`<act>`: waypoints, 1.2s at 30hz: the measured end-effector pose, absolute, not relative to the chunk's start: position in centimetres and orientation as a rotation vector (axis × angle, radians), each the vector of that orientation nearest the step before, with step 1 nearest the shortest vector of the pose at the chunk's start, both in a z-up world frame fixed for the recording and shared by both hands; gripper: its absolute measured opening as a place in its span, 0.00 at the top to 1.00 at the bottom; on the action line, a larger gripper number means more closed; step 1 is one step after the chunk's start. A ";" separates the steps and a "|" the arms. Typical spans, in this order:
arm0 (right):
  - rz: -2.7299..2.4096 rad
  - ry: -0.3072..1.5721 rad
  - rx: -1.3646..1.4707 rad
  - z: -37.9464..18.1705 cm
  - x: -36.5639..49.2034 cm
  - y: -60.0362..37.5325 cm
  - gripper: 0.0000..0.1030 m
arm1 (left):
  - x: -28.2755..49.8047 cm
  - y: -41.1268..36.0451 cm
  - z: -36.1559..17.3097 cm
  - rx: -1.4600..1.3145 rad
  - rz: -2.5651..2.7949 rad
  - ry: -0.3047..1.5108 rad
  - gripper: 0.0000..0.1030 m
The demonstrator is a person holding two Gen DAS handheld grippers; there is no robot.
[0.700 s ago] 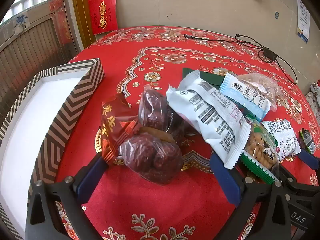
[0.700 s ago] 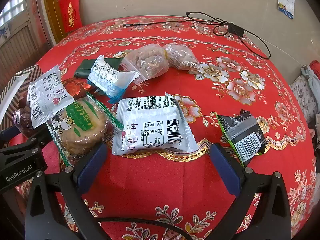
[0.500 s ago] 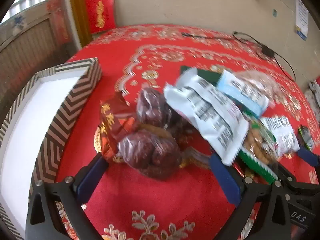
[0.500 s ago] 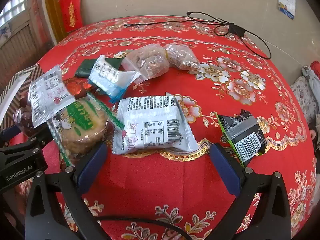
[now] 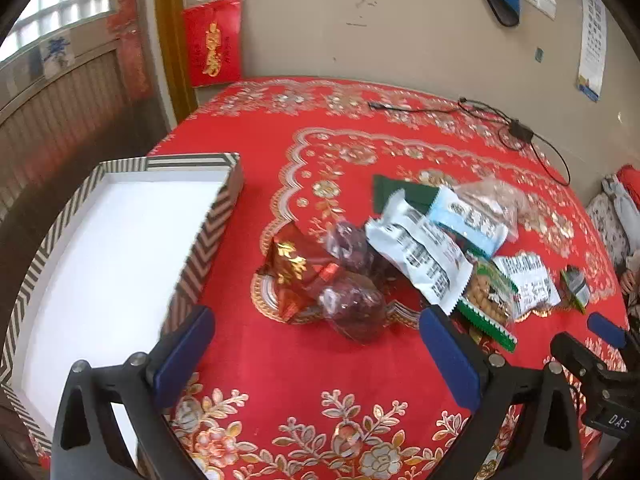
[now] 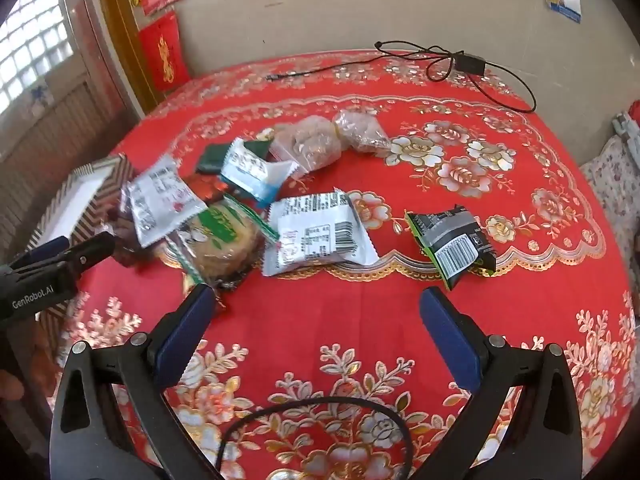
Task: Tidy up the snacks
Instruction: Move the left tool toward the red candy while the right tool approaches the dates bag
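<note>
Both tongs have been pulled back and raised since a moment earlier: more wall and tabletop (image 5: 304, 364) is now seen in both wrist views, and the snacks sit further from the tips. Left tongs (image 5: 316, 344) are spread wide, nothing between the pads; right tongs (image 6: 316, 320) likewise wide apart and empty. No snack has been moved.

The striped box (image 5: 208, 236) is seen at the left of the tabletop, white inside, nothing visible in it. The snack pile is left loose on the red cloth just right of the box: red foil packet (image 5: 290, 268), clear bag of dark dates (image 5: 354, 308), white wrapper (image 5: 420, 256), blue-white wrapper (image 5: 468, 220), green-trimmed biscuit pack (image 6: 222, 242). A grey-white packet (image 6: 316, 236) and a black-green packet (image 6: 452, 240) are lying apart, nearer the right tongs.

Judged as a reset or wider look before the first pick; the sorting is not started. The date bag and red packet are closest to the left tongs and the box, so a likely first grab.
</note>
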State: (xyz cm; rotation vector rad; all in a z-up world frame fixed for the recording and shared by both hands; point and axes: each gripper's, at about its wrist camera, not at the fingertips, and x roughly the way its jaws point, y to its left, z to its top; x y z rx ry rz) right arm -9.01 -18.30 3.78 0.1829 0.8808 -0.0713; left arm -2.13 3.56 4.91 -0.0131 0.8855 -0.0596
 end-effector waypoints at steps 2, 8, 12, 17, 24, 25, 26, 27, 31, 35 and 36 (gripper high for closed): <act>-0.061 0.872 0.190 4.0 -9.1 -18.2 0.00 | -2.3 3.9 4.9 -0.021 -0.056 0.885 0.00; -0.053 0.867 0.173 4.3 -9.4 -17.7 0.00 | -2.4 4.2 4.7 -0.039 -0.055 0.894 0.00; -0.048 0.865 0.184 4.2 -9.5 -17.9 0.00 | -2.4 4.1 4.8 -0.034 -0.055 0.889 0.00; -0.048 0.869 0.188 4.0 -9.5 -17.9 0.00 | -2.2 4.2 4.8 -0.041 -0.057 0.890 0.00; -0.036 0.865 0.186 4.0 -9.4 -17.7 0.00 | -1.5 4.6 4.4 -0.034 -0.054 0.904 0.00; -0.035 0.867 0.184 4.0 -9.3 -17.7 0.00 | -1.2 4.6 4.4 -0.027 -0.062 0.906 0.00; -0.033 0.868 0.183 3.9 -9.3 -17.6 0.00 | -0.9 4.6 4.4 -0.014 -0.067 0.909 0.00; -0.033 0.872 0.182 3.9 -9.3 -17.6 0.00 | -0.6 4.6 4.4 0.001 -0.066 0.911 0.00; -0.027 0.873 0.192 3.7 -9.2 -17.8 0.00 | 0.9 4.7 4.2 0.006 -0.092 0.945 0.00; -0.015 0.875 0.200 3.7 -8.8 -17.7 0.00 | 2.1 4.4 3.4 0.003 -0.125 0.987 0.00; -0.011 0.875 0.195 3.8 -8.6 -17.6 0.00 | 2.3 4.3 3.3 0.006 -0.133 0.998 0.00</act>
